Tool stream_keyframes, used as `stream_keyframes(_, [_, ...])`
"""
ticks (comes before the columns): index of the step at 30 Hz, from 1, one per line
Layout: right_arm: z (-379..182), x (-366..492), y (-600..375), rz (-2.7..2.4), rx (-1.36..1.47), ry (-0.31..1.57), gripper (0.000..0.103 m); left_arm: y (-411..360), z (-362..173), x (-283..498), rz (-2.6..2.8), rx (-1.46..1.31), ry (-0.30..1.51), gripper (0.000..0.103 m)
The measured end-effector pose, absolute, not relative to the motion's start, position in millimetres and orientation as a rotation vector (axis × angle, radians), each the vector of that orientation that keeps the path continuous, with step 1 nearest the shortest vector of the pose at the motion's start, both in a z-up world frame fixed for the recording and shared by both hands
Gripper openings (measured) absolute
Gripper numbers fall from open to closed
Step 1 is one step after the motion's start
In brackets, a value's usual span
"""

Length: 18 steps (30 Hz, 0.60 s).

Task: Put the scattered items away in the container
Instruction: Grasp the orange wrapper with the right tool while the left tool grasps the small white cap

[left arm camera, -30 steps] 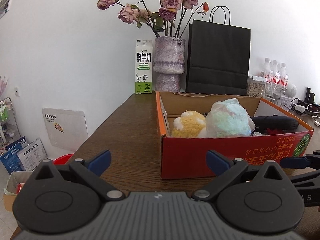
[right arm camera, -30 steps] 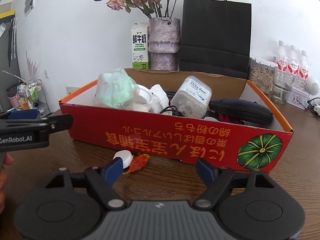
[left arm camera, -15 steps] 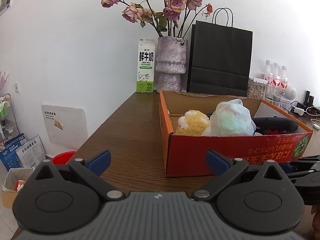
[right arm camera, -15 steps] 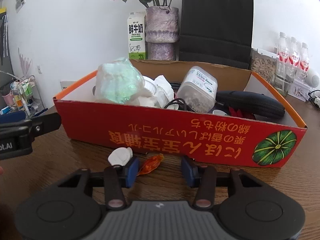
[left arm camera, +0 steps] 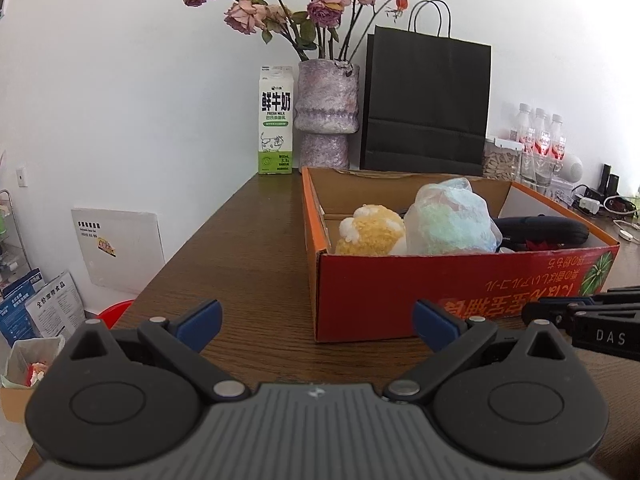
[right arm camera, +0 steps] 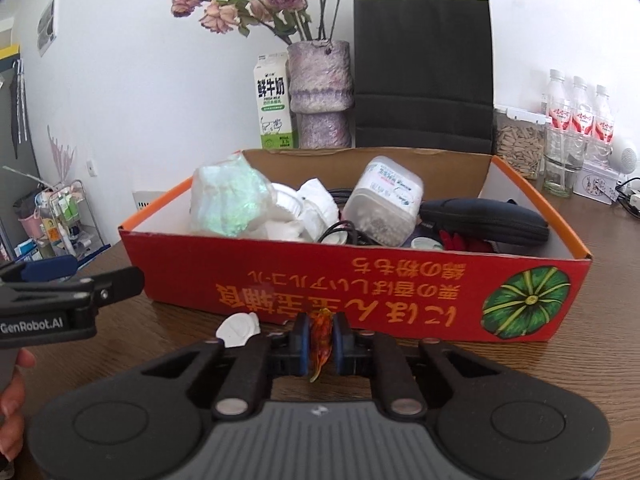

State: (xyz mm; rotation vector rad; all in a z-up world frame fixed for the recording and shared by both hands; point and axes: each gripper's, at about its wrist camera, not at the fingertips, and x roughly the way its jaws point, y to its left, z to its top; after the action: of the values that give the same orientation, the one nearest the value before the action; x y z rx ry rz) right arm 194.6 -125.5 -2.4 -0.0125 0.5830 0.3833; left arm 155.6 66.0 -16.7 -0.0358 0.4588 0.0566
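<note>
While the left tongs (left arm camera: 316, 316) hang spread and empty just before the near left corner of the red box (left arm camera: 400, 292), nothing on that side needs taking. From the right wrist, the right tongs (right arm camera: 320, 338) pinch an orange wrapper (right arm camera: 321, 340) just in front of the box; a white cap (right arm camera: 239, 329) lies on the table (right arm camera: 580, 360) beside it. Pick-up looks done; next, lift over the box wall and release inside.

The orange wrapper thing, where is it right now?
In the right wrist view, the orange wrapper is pinched in the right gripper, just before the red box, right of a white lid.
</note>
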Motion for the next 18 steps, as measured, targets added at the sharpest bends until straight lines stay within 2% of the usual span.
stream_keyframes(18, [1.8,185.6,-183.8,0.341,0.015,0.527,0.011,-1.7,-34.1,183.6,0.016,-0.042,0.642,0.103])
